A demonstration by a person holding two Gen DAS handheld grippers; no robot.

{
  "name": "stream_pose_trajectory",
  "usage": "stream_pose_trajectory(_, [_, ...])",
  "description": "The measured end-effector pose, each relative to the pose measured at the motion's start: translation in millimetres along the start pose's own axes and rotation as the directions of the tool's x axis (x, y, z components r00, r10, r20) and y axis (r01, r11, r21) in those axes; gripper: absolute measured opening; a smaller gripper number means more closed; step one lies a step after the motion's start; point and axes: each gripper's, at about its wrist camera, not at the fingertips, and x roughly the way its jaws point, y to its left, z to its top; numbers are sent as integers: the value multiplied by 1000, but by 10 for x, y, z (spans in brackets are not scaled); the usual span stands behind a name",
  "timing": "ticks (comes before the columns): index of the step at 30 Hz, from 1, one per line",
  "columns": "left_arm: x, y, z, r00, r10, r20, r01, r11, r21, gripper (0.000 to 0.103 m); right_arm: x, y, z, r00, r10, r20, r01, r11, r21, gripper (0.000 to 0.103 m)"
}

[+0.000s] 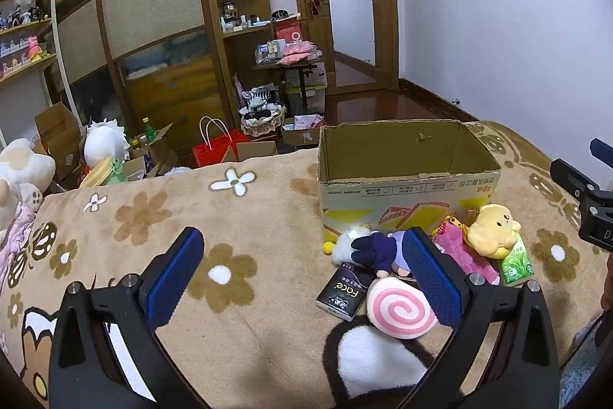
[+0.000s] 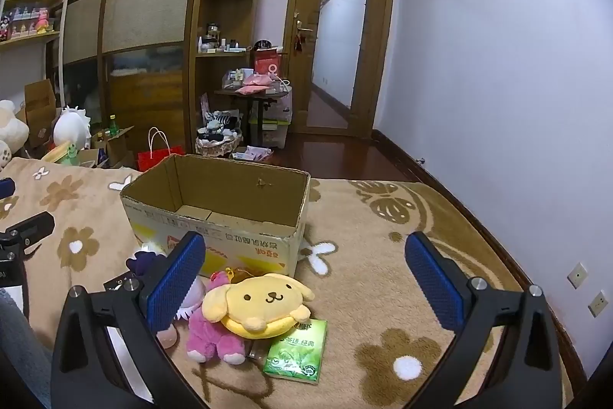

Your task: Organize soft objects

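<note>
Both jaws stand wide apart with nothing between the pads: the left gripper (image 1: pixel 302 271) and right gripper (image 2: pixel 302 275) hang above the blanket (image 1: pixel 249 217). Yellow dog plush (image 2: pixel 260 301), pink plush (image 2: pixel 210 336) and tissue pack (image 2: pixel 297 351) (green) lie just before the open cardboard box (image 2: pixel 214 206).

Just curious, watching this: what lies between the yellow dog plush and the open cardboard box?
In the right wrist view, a small gold keychain charm lies on the blanket between the yellow dog plush and the open cardboard box; otherwise just blanket.
</note>
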Motion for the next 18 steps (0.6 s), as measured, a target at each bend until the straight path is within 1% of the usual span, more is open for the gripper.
stream_pose_trajectory(18, [-19,8,-9,1000,0,-4,0,1000,11,102,-4,11,-18,1000,3,3,-3,1000,2,103])
